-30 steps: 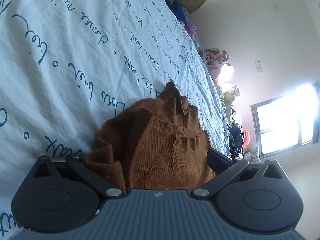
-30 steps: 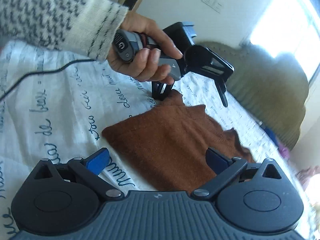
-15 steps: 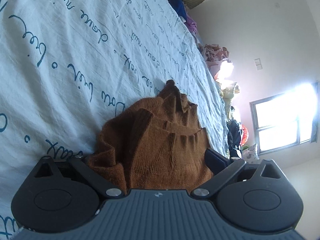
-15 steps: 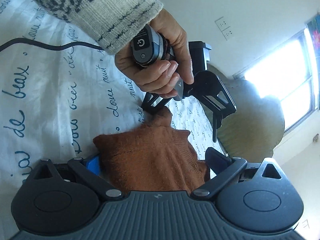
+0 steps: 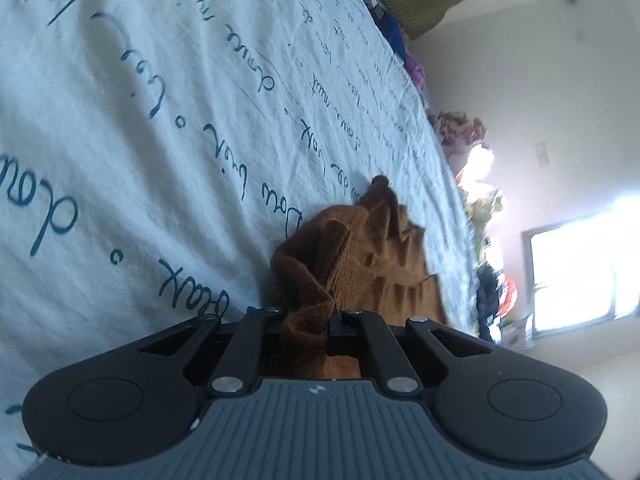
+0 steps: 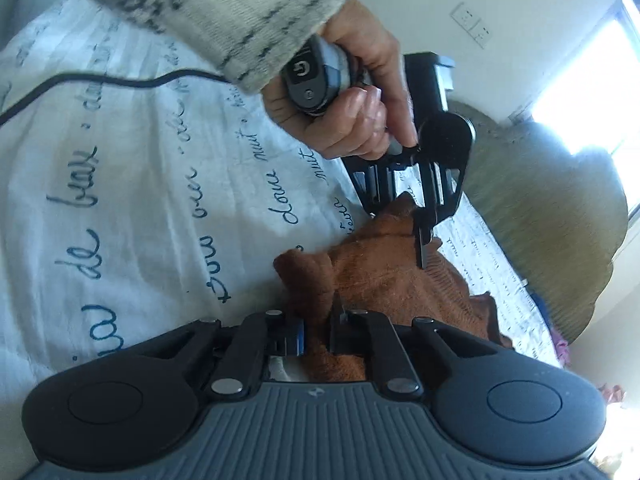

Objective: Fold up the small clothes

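Note:
A small brown knit garment (image 5: 360,256) lies bunched on a white bed sheet (image 5: 160,120) printed with blue script. My left gripper (image 5: 306,314) has its jaws closing, and a fold of the garment's near edge is pinched between the pads. In the right wrist view the garment (image 6: 392,272) spreads away from me. My right gripper (image 6: 316,322) is closing too, with a raised corner of the fabric pressed between its blue pads. Across the garment, a hand (image 6: 352,112) in a knitted sleeve holds the left gripper (image 6: 396,210) at the far edge.
A black cable (image 6: 80,80) trails over the sheet (image 6: 140,200) at the left. An olive headboard (image 6: 540,220) stands beyond the garment. A pile of clothes (image 5: 460,136) sits at the bed's far side, near a bright window (image 5: 580,280).
Both pairs of jaws have come together from wide open onto the garment's edges. The fabric is now gathered into folds between the pads. The left gripper has tilted lower onto the cloth.

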`<state>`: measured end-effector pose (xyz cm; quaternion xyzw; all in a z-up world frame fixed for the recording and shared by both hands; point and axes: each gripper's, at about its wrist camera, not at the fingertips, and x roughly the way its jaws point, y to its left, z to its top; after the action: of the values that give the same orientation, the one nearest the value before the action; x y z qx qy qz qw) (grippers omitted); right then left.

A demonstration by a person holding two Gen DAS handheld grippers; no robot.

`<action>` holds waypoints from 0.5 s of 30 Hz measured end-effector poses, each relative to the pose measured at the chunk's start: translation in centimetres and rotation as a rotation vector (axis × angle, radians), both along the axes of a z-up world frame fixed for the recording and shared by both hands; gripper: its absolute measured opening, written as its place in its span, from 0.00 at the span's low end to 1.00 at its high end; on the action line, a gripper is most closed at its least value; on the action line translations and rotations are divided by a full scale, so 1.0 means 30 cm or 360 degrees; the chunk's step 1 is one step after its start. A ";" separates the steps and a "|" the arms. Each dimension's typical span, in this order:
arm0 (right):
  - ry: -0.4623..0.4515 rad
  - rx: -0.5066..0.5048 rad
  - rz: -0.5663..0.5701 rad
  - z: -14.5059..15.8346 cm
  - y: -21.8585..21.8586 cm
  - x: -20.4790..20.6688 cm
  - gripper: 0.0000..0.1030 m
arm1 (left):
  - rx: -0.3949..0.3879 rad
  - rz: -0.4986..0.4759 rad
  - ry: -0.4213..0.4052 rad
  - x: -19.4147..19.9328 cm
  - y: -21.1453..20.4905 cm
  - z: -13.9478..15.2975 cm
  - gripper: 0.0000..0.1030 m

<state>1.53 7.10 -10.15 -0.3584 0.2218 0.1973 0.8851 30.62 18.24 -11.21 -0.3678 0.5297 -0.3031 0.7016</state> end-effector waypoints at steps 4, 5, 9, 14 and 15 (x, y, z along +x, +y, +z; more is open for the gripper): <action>0.0082 0.0308 -0.0066 0.086 -0.071 0.030 0.08 | -0.0429 0.0246 0.0141 -0.063 0.069 -0.079 0.08; 0.0087 0.0385 -0.0084 0.108 -0.094 0.034 0.07 | -0.0476 0.0280 0.0152 -0.073 0.069 -0.079 0.08; 0.0112 0.0671 -0.0159 0.193 -0.216 0.041 0.07 | -0.0507 0.0310 0.0115 -0.075 0.009 0.012 0.08; 0.0205 0.1109 -0.0288 0.260 -0.463 0.069 0.07 | -0.0516 0.0245 0.0063 -0.047 -0.194 0.148 0.07; 0.0221 0.1203 -0.0318 0.264 -0.521 0.070 0.07 | -0.0514 0.0225 0.0063 -0.043 -0.248 0.163 0.07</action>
<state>3.64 -8.54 -2.22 0.0302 0.2267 0.2018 0.9524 29.32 10.79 -6.31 -0.5180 0.4607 -0.3268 0.6424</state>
